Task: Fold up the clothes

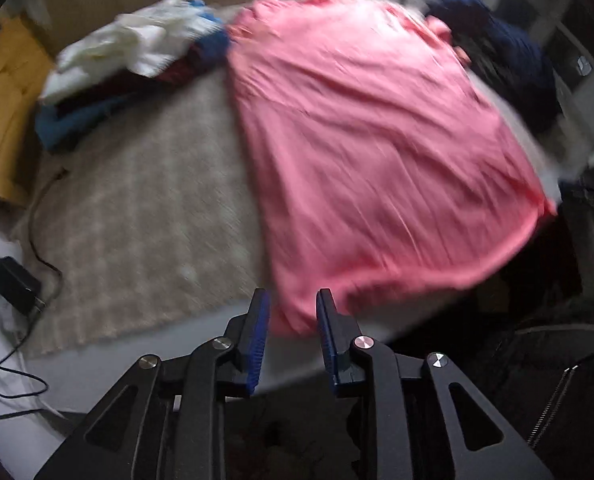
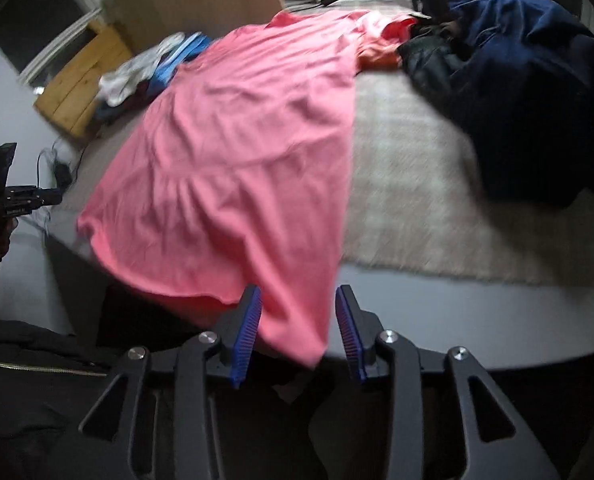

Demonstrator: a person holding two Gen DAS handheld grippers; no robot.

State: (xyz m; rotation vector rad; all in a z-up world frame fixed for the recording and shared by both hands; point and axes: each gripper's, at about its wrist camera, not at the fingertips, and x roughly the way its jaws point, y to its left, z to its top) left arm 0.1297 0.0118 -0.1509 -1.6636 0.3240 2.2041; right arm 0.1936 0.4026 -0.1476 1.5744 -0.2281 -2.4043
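Right now both my tongs gape with nothing gripped: left gripper (image 1: 293, 312) and right gripper (image 2: 299, 308) at the pink garment's (image 1: 369, 140) near hem corners. Better pinch both evenly; beyond it sit mixed clothes (image 1: 137, 64) and dark clothes (image 2: 517, 80).

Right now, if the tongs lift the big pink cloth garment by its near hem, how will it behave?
Likely floppy: the pink cloth garment lies flat and creased, its hem drooping over the table edge. Probably light, since the fabric looks thin. It may drag on the beige woven mat rather than slide.
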